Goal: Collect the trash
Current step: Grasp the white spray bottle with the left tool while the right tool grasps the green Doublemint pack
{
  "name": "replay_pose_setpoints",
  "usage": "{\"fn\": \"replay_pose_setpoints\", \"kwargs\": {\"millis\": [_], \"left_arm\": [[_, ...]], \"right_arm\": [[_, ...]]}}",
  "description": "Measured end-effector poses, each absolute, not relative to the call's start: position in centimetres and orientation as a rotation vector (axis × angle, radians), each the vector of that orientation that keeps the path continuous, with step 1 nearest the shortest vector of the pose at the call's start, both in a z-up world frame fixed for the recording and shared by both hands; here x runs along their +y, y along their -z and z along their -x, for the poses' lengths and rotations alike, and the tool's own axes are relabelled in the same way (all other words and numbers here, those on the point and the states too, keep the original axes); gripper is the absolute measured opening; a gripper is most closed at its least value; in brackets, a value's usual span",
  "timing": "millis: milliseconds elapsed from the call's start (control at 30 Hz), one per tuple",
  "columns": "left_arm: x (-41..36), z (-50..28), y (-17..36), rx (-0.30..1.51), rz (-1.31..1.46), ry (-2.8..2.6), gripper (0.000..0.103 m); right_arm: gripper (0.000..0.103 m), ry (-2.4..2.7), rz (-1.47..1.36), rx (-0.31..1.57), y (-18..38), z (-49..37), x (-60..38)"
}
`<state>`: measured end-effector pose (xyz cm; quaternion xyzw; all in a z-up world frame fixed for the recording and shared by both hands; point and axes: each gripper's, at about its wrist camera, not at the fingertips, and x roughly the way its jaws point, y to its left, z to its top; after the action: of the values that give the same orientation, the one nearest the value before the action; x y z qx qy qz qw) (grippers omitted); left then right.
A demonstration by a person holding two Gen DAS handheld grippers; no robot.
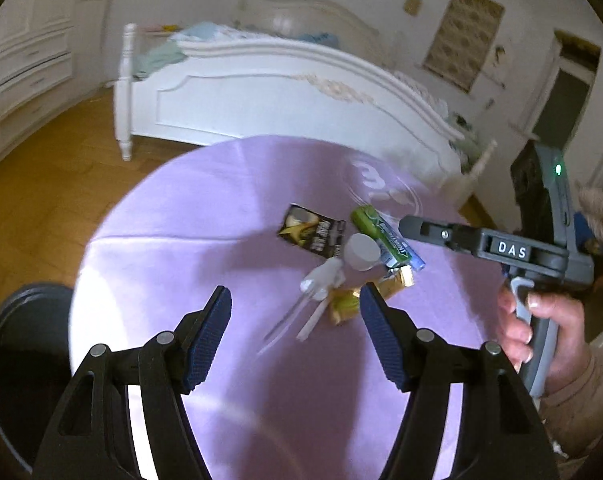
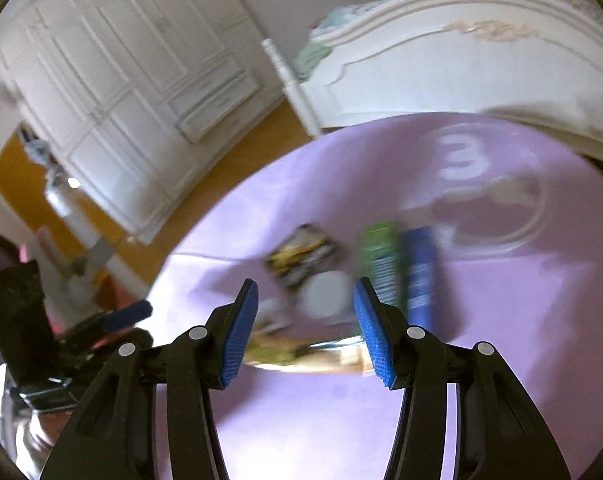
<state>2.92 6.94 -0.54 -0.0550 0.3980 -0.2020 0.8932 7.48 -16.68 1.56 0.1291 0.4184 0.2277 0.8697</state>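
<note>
A small pile of trash lies on the round lilac table (image 1: 189, 216): a black and yellow sachet (image 1: 311, 232), a green wrapper (image 1: 375, 232), a white cap (image 1: 361, 252), a crumpled white piece with a plastic fork (image 1: 321, 280) and a gold wrapper (image 1: 349, 300). My left gripper (image 1: 295, 296) hangs open just short of the pile, with nothing between its fingers. The right gripper (image 1: 417, 228), held by a hand (image 1: 541, 320), comes in from the right. In the blurred right wrist view, the right gripper (image 2: 306, 292) is open above the white cap (image 2: 327, 294), beside the green wrapper (image 2: 381, 256).
A dark round bin (image 1: 25, 344) stands at the table's lower left. Behind the table are a white bed (image 1: 281, 92) and wooden floor (image 1: 61, 168). White wardrobe doors (image 2: 121, 80) line the left wall. A white "3" (image 1: 371, 178) is printed on the cloth.
</note>
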Motion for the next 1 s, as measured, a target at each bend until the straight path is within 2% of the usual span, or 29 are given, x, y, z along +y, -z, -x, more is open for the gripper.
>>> {"fn": "replay_pose_setpoints", "kwargs": {"millis": [267,333,433,567,667,800,1000], "left_arm": [[1.5,-6.9,2.5,0.934,-0.044,0.488,0.044],[1.0,-7.6,3.1,0.958,-0.069,0.48,0.043],[0.6,-8.0,3.9,0.985,-0.112,0.475,0.038],[0.1,-7.9,4.1,0.961,-0.158,0.474,0.038],[0.2,-8.0,4.3,0.945,-0.164,0.46,0.032],[0.4,-7.6,4.2,0.935,-0.132,0.451,0.024],[1.8,-5.7,2.7,0.864,-0.06,0.445,0.024]], "right_arm": [[0.036,-0.456,-0.094,0.932,1.1,-9.6,-15.4],[0.033,-0.444,-0.051,0.929,1.3,-9.8,-14.6],[0.033,-0.449,-0.024,0.927,1.6,-10.5,-14.4],[0.033,-0.446,0.064,0.949,1.9,-11.6,-13.0],[0.033,-0.435,0.118,0.958,2.2,-12.2,-12.0],[0.032,-0.448,0.029,0.952,2.5,-12.2,-12.9],[0.032,-0.521,-0.299,0.902,1.6,-10.6,-17.6]]}}
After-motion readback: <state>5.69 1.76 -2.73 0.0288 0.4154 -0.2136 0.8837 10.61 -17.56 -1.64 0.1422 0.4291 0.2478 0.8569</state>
